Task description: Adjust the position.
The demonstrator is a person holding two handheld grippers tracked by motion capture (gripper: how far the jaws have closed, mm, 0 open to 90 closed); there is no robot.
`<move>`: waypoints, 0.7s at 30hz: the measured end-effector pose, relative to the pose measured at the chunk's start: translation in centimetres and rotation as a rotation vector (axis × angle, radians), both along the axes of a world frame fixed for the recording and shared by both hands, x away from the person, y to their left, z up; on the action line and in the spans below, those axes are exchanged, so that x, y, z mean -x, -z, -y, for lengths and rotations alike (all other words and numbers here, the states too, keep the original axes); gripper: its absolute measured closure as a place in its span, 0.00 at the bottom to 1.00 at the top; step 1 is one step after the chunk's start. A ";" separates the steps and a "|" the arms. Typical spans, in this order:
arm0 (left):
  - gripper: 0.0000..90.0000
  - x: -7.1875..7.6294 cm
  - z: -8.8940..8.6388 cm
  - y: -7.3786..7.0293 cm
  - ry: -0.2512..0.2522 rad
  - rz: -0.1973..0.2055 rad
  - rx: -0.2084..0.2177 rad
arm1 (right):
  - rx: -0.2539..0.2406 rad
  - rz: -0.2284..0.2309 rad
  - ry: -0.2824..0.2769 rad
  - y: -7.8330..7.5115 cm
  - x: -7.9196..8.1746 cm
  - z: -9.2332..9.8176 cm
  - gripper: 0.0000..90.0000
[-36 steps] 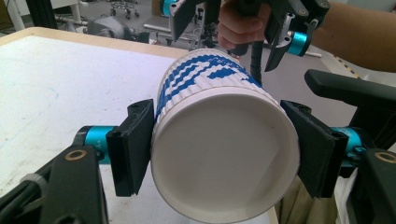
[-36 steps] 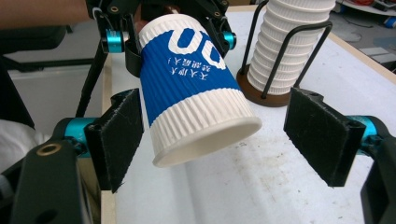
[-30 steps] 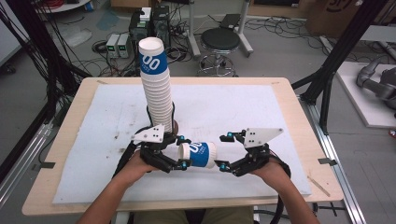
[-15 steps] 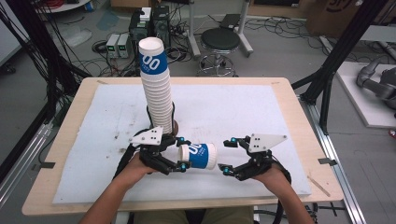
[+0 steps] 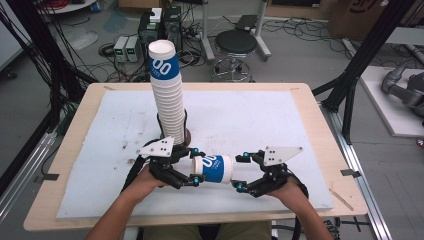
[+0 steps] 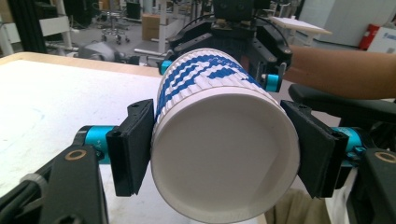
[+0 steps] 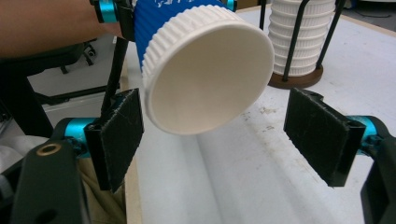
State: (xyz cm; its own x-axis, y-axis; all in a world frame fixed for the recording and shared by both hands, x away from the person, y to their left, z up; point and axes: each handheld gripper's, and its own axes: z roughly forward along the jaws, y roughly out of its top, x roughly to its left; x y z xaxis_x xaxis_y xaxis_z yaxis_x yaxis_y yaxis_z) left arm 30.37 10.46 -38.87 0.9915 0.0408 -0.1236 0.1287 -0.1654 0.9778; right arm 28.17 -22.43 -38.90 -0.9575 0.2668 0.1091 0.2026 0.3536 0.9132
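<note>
White and blue ribbed paper, the cup (image 5: 212, 169) lies on its side just above the white mat (image 5: 280, 125), in the table's near half, at about six o'clock from the tall cup stack (image 5: 167, 95). In the high view the left gripper (image 5: 192, 167) is clamped on one end of the cup, while the right gripper (image 5: 239, 172) sits at the cup's three o'clock with its jaws spread and its tips apart from the cup.

That overhead angle gives the layout but hides the contact. The left gripper view supplies it: both black pads press the cup's (image 6: 224, 144) ribbed wall, one at nine o'clock and one at three o'clock, with the round white end facing the camera. Beyond the cup, at twelve o'clock, the other gripper (image 6: 238, 28) and a bare forearm (image 6: 336, 74) show.

The right gripper view shows what neither other angle does: clear daylight between each pad (image 7: 322, 135) and the cup (image 7: 205, 70), whose white end hangs at eleven o'clock, above the open jaws rather than between them. At one o'clock there, the stack's lower cups (image 7: 301, 37) stand inside black upright rods on a round brown base (image 7: 299, 79).
</note>
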 end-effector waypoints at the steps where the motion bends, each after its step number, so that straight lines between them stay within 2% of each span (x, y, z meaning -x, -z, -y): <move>1: 0.33 0.0 0.0 0.0 0.005 -0.002 0.002 | -0.003 -0.004 -0.005 0.1 0.0 -0.1 0.22; 5: 0.33 0.1 0.3 0.1 0.026 -0.003 0.001 | -0.026 -0.032 -0.023 0.3 0.0 -0.6 0.21; 10: 0.33 0.1 0.5 0.2 0.037 -0.003 0.011 | -0.025 -0.045 -0.038 0.6 -0.1 -1.0 0.19; 14: 0.33 0.2 0.7 0.3 0.056 -0.003 0.024 | -0.041 -0.060 -0.074 0.8 -0.1 -1.3 0.19; 21: 0.33 0.2 0.6 0.3 0.056 -0.005 0.026 | -0.046 -0.038 -0.083 0.9 0.0 -1.4 0.21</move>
